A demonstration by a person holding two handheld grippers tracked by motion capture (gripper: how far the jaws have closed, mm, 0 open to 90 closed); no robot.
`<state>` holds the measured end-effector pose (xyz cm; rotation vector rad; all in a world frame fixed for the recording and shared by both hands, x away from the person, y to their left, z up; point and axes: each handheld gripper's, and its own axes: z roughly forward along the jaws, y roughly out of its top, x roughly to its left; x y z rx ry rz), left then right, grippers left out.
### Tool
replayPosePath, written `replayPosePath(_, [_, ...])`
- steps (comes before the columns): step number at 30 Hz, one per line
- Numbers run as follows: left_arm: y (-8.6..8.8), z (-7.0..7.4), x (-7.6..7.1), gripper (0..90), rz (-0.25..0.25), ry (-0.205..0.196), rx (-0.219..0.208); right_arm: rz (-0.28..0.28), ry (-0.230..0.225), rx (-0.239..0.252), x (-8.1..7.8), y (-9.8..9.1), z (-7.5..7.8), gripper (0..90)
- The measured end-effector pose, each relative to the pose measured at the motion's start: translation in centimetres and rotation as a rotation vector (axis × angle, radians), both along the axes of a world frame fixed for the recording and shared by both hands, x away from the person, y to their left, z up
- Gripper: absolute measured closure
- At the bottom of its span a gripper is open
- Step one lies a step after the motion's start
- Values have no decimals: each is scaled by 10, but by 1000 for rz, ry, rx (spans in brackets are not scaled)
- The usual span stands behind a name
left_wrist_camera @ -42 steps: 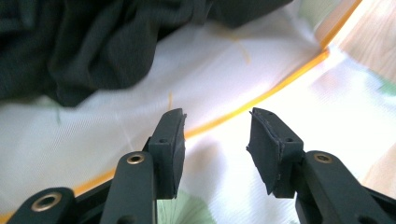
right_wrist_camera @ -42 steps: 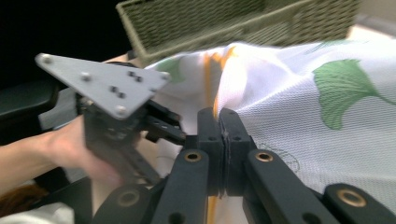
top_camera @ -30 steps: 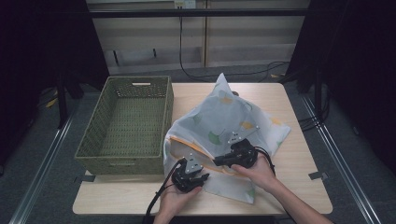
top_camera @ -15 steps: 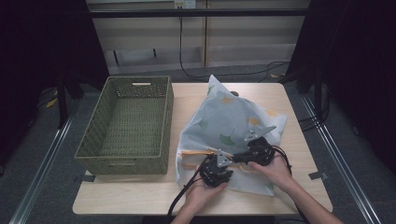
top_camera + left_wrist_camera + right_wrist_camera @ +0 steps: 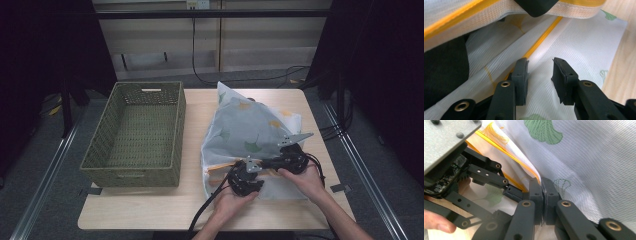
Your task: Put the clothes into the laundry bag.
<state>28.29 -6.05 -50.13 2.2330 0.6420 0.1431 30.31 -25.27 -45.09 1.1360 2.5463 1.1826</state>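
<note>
Where right gripper [image 5: 543,195] pinches mesh bag [image 5: 250,132], basket [image 5: 135,130] overhead.

A pale wooden worktop [image 5: 150,210] carries two things. A green woven basket [image 5: 135,132] sits on its left half. A white mesh bag [image 5: 250,130] with green leaf prints and yellow trim lies on its right half, just beside the basket.
</note>
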Motion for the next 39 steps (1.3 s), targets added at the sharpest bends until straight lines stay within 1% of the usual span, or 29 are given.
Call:
replayPosePath(1, [4, 2, -1, 728, -9, 0, 13, 3, -4, -8, -1, 1, 0, 888])
replayPosePath(4, [8, 3, -1, 805, -17, -10, 1, 8, -13, 3, -2, 1, 2, 888])
replayPosePath(5, [14, 7, -3, 804, -8, -16, -32, 10, -34, 37, -5, -1, 10, 888])
replayPosePath(6, [19, 10, -4, 804, -3, -21, -51, 15, -47, 45, -6, -2, 14, 888])
replayPosePath(7, [19, 10, -4, 790, -3, -21, -51, 15, -47, 45, -6, -2, 14, 888])
replayPosePath(8, [30, 20, -6, 749, 3, -24, -94, 15, -88, 79, -11, -4, 27, 886])
replayPosePath(9, [30, 20, -6, 731, 3, -24, -94, 15, -88, 79, -11, -4, 27, 886])
replayPosePath(10, [46, 32, -11, 726, 0, -27, -156, 24, -111, 101, -15, -5, 36, 886])
replayPosePath(11, [51, 37, -13, 721, -5, -38, -180, 37, -115, 112, -16, -4, 38, 881])
replayPosePath(12, [51, 37, -13, 719, -5, -38, -180, 37, -115, 112, -16, -4, 38, 881])
replayPosePath(13, [64, 52, -23, 718, 15, -120, -150, 65, -106, 110, -18, 0, 36, 872])
replayPosePath(14, [64, 52, -23, 718, 15, -120, -150, 65, -106, 110, -18, 0, 36, 872])
replayPosePath(15, [74, 59, -25, 726, 11, -120, -178, 71, -98, 101, -19, 2, 34, 873])
replayPosePath(16, [87, 65, -26, 740, 12, -134, -203, 91, -59, 86, -18, 8, 24, 886])
replayPosePath(18, [95, 67, -25, 745, 35, -148, -196, 104, -49, 71, -18, 11, 19, 889])
replayPosePath(19, [101, 67, -23, 745, 48, -156, -199, 114, -34, 41, -18, 16, 11, 890])
replayPosePath(21, [112, 65, -18, 751, 77, -147, -202, 154, 30, -3, -15, 26, -5, 890])
replayPosePath(22, [112, 65, -18, 752, 77, -147, -202, 161, 39, -13, -15, 28, -8, 890])
replayPosePath(24, [115, 59, -14, 751, 99, -137, -195, 172, 61, -30, -14, 31, -13, 889])
replayPosePath(25, [113, 50, -10, 748, 130, -151, -126, 184, 77, -82, -14, 34, -19, 889])
replayPosePath(26, [113, 50, -10, 744, 130, -151, -126, 184, 77, -82, -14, 34, -19, 889])
replayPosePath(28, [112, 38, -4, 739, 146, -135, -90, 201, 90, -82, -12, 34, -23, 890])
replayPosePath(29, [113, 29, -1, 736, 175, -119, -69, 222, 112, -94, -14, 35, -27, 889])
replayPosePath(31, [116, 25, -2, 706, 200, -135, -50, 256, 122, -103, -17, 37, -29, 888])
replayPosePath(33, [117, 23, -1, 705, 207, -138, -36, 261, 129, -110, -18, 37, -29, 888])
replayPosePath(34, [117, 22, 0, 711, 224, -150, 8, 273, 131, -118, -19, 39, -31, 883])
replayPosePath(36, [119, 17, 3, 714, 213, -126, 11, 259, 132, -138, -19, 38, -31, 845])
replayPosePath(37, [120, 12, 4, 714, 223, -110, 28, 238, 132, -124, -19, 35, -28, 768])
replayPosePath(39, [119, 5, 5, 714, 225, -86, 68, 222, 105, -95, -19, 30, -21, 729])
